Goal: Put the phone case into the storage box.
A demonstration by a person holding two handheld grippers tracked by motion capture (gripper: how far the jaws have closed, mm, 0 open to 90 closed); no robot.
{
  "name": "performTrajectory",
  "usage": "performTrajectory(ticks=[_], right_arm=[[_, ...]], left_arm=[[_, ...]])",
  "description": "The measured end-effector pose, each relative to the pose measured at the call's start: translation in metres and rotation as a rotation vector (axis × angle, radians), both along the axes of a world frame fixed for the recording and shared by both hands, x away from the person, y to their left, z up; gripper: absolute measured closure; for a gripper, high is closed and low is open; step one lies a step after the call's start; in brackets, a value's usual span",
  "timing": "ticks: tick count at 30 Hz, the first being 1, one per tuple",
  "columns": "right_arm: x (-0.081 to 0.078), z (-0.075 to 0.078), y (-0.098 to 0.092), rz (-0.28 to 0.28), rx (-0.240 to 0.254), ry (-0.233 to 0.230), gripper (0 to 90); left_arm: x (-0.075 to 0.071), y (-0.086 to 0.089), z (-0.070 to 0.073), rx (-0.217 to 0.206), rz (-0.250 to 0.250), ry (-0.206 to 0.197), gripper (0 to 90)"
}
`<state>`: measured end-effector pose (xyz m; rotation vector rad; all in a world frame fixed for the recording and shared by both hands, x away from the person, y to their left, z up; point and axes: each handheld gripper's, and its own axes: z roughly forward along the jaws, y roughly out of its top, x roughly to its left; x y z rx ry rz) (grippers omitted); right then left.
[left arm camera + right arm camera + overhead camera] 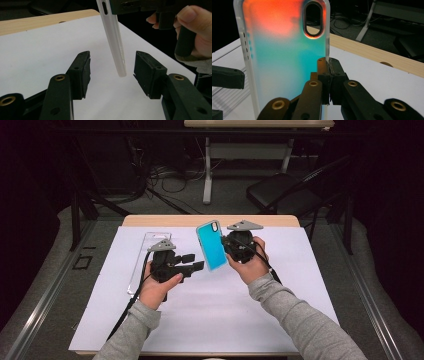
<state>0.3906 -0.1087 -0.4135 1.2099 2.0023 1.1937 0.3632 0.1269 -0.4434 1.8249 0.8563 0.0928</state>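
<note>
A phone case with a teal-to-orange back and a white rim is held upright above the white sheet. My right gripper is shut on its right edge; in the right gripper view the closed jaws pinch the rim of the case below the camera cut-out. My left gripper stands open with the lower end of the case hanging edge-on between its jaws. Neither pad touches the case.
A clear plastic package lies on the white sheet behind the left hand. The sheet covers a wooden table. Beyond the table stand a black chair and cables on the floor.
</note>
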Motion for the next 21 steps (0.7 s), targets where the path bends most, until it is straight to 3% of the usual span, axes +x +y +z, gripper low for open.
performTrajectory(ticks=[3, 7, 21], right_arm=[[-0.0005, -0.0003, 0.0006, 0.003, -0.003, -0.004, 88.8], [-0.0025, -0.0002, 0.0021, 0.008, -0.002, -0.008, 88.8], [-0.0071, -0.0009, 0.005, 0.028, 0.009, -0.005, 88.7]], left_arm=[[-0.0002, 0.0001, 0.0, -0.014, 0.005, 0.01, 48.1], [0.0005, 0.0014, -0.0003, -0.048, 0.003, 0.055, 51.3], [0.004, -0.0015, -0.0049, -0.076, -0.019, 0.085, 63.9]])
